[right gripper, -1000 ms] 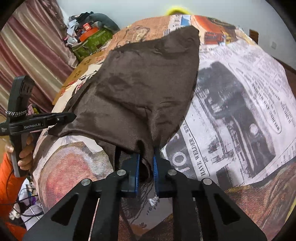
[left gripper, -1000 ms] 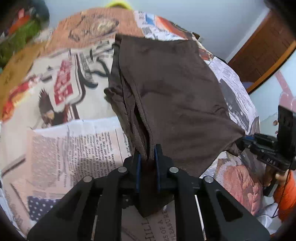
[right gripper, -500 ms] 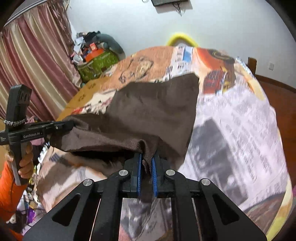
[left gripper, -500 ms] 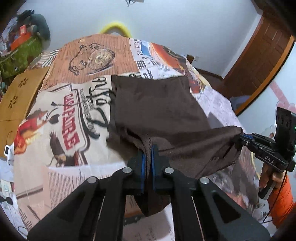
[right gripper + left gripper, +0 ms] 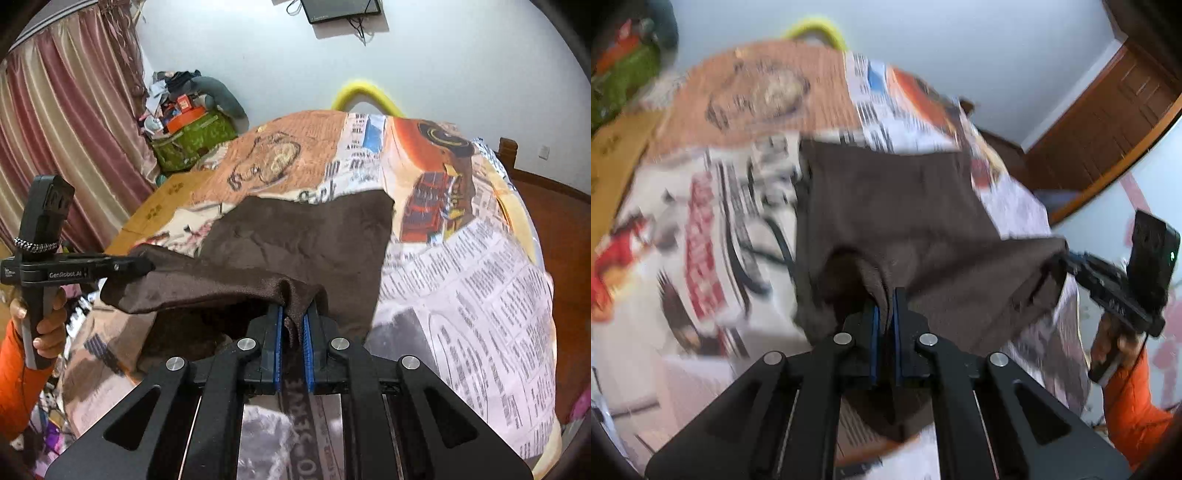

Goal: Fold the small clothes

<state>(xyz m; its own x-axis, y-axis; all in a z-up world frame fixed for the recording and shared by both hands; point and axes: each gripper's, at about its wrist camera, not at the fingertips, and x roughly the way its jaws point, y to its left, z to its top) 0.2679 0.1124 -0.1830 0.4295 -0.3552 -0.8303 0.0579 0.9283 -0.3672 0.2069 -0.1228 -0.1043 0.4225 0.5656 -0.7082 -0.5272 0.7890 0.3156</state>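
Here we lose the left view to blur. Our left gripper and right gripper each pinch a near corner of the brown cloth, lifted beyond them over the printed bedspread.

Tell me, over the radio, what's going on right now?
Left gripper and right gripper both shut on the brown garment. Near edge lifted off the printed bedspread, far edge resting on it. Nothing in the way.

A newspaper-print sheet covers the bed, the brown garment lying partly on it.
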